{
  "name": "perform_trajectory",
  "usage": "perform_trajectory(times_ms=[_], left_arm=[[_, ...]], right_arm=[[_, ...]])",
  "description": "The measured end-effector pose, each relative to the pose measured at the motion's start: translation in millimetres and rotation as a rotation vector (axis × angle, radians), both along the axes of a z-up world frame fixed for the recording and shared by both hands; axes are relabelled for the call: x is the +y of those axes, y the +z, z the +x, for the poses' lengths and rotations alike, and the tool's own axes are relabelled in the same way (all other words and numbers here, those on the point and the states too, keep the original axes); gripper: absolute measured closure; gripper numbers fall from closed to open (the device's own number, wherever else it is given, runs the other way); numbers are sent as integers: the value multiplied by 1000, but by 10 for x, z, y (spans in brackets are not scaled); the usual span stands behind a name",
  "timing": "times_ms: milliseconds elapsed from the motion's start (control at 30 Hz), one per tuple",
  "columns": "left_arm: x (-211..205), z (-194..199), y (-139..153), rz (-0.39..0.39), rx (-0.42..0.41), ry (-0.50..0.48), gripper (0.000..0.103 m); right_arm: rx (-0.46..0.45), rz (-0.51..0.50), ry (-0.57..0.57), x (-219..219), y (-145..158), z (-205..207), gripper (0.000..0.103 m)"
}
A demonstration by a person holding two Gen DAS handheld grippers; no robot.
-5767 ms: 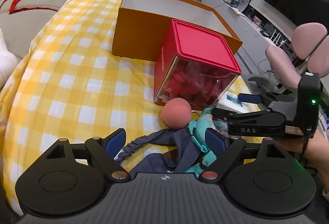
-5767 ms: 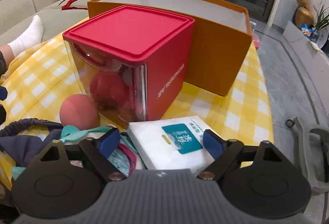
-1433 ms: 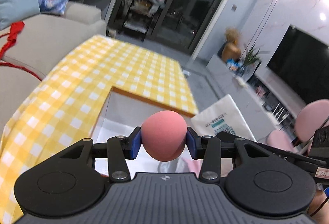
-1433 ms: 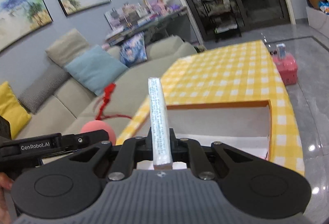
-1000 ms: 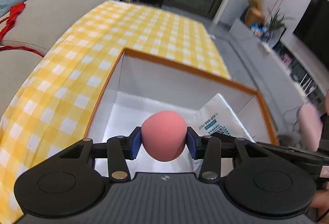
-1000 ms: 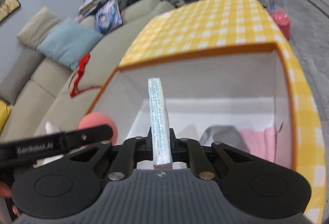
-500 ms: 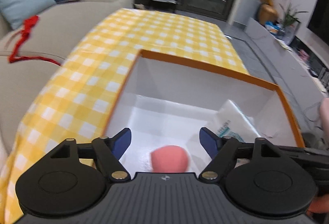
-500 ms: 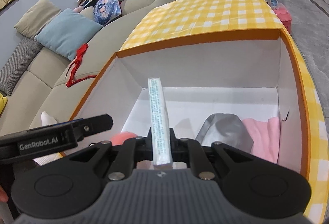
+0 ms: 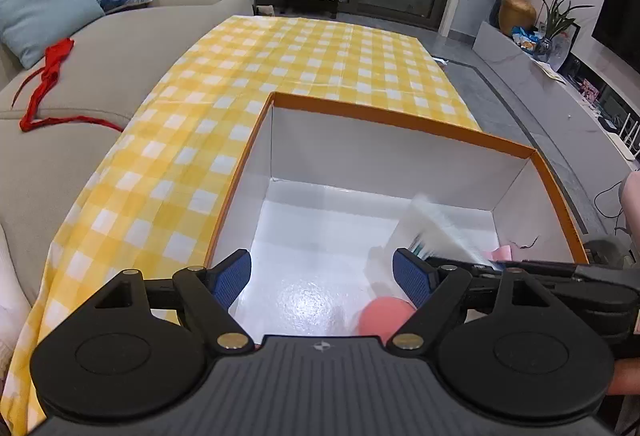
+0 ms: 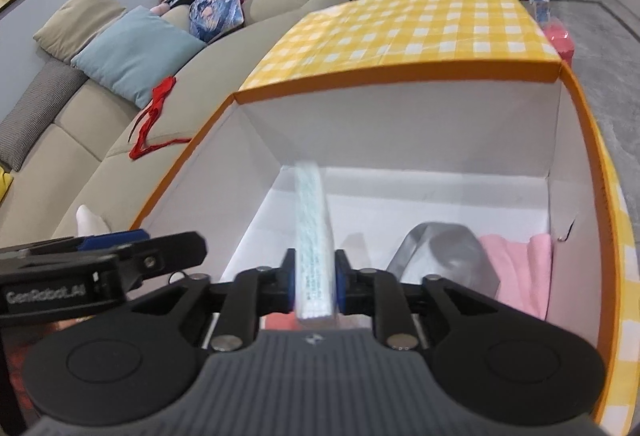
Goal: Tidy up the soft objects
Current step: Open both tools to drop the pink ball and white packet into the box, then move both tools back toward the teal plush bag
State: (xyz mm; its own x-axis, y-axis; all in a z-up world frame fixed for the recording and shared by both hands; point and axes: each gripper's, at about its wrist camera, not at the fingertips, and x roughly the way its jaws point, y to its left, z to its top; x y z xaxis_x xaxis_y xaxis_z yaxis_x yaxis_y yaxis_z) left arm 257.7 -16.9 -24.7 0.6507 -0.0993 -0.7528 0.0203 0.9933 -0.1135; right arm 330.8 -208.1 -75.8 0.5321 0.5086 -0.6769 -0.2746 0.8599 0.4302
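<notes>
My left gripper (image 9: 322, 272) hangs over the near end of the orange box (image 9: 400, 119); its jaws are opening and nothing is between them. The pink foam ball (image 9: 384, 316) lies on the box's white floor just under its right finger. My right gripper (image 10: 316, 276) is over the same box (image 10: 400, 73), and its jaws are opening too. The white tissue packet (image 10: 314, 236) stands on edge between the pads, blurred and slipping loose. In the left wrist view the packet (image 9: 432, 232) is a blurred streak. A grey cloth (image 10: 444, 252) and a pink cloth (image 10: 516, 268) lie at the box's right end.
The box sits on a yellow checked tablecloth (image 9: 320, 51). A beige sofa (image 9: 100, 47) runs along the left with a red ribbon (image 9: 48, 67) and a blue cushion (image 10: 136, 51) on it. A person's white-socked foot (image 10: 90, 220) shows beside the box.
The left jaws spread and dropped the pink ball, which rolled right on the box floor. The right jaws have parted around the packet, which now blurs and leans.
</notes>
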Motion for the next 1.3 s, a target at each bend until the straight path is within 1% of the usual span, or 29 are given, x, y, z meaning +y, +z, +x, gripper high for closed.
perform_trajectory(times_ms=[33,67,100,133,167,200,267,300,433,533,600,733,833,933,1100,1300], left_arm=[[6,-7,10,-2,-2,0,9],[15,-8,12,-6,-2,0,9],[20,-9,14,-12,-1,2,9],[30,-6,19,-19,1,3,9],[34,-9,25,-30,1,-2,9],[59,-14,36,-59,-7,-8,9],[111,-26,64,-108,-15,3,9],[125,-27,80,-117,-17,9,9],[158,-20,117,-118,-27,24,9],[175,-41,141,-134,-31,27,9],[179,-58,171,-131,-41,30,9],[194,-95,244,-136,-61,43,9],[196,-134,306,-143,-68,51,9],[173,-199,378,-134,-73,43,9],[85,-443,589,-95,-113,12,9],[72,-826,903,-89,-150,-7,9]], right_arm=[[-4,-1,-1,1,3,0,78],[-4,0,1,3,0,-6,73],[-5,1,-3,3,-1,-7,61],[-7,3,-8,3,-3,-12,50],[-7,10,-15,-3,2,-14,35],[-6,21,-26,-16,14,-14,25],[-12,22,-60,-54,36,-19,14],[-18,21,-61,-62,48,-24,11],[-41,-12,-51,-24,93,-46,6],[-44,-5,-47,-6,112,-48,5],[-53,-9,-35,2,132,-57,3],[-89,-17,-9,31,210,-108,3],[-110,4,-1,20,278,-155,3],[-125,2,13,15,344,-232,3],[-179,-39,11,-41,556,-487,3],[-242,-25,-8,-188,862,-1007,3]])
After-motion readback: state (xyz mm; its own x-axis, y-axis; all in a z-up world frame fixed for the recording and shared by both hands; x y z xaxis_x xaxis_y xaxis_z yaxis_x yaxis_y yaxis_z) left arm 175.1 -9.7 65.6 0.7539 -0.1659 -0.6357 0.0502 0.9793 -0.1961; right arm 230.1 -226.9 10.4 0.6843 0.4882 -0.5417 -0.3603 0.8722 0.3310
